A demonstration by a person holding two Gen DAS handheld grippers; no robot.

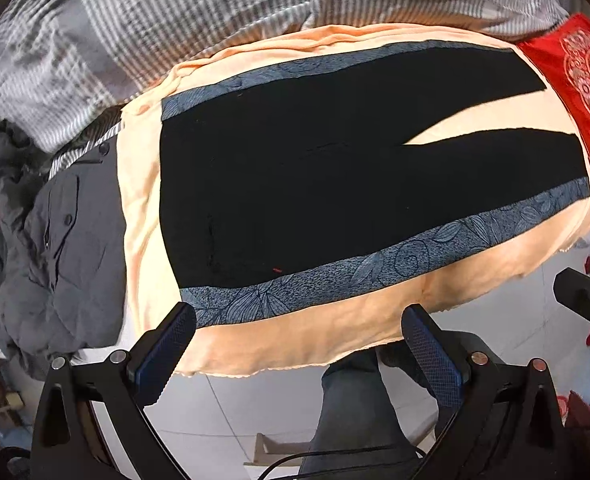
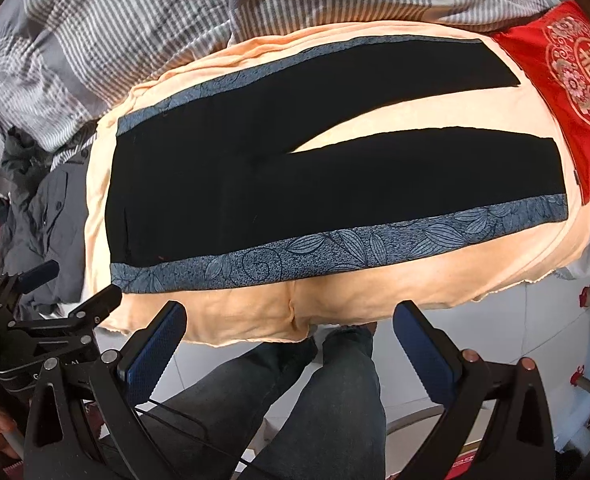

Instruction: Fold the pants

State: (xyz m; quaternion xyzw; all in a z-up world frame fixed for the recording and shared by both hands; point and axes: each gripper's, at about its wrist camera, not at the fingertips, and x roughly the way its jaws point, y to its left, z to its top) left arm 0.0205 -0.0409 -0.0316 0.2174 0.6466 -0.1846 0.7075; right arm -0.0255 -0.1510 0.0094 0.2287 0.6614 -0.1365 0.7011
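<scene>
Both tools are spread wide with nothing between their fingers: the left gripper (image 1: 299,344) sits at the bottom of its frame, the right gripper (image 2: 291,340) likewise in its own. Black pants (image 1: 295,168) with blue patterned side stripes lie flat on a peach cloth (image 1: 315,332) across the middle of each frame, waistband toward the left, legs parted toward the right. A grey garment (image 1: 63,248) sits at left, a red cushion (image 2: 567,80) at upper right, striped bedding (image 2: 135,32) along the top
</scene>
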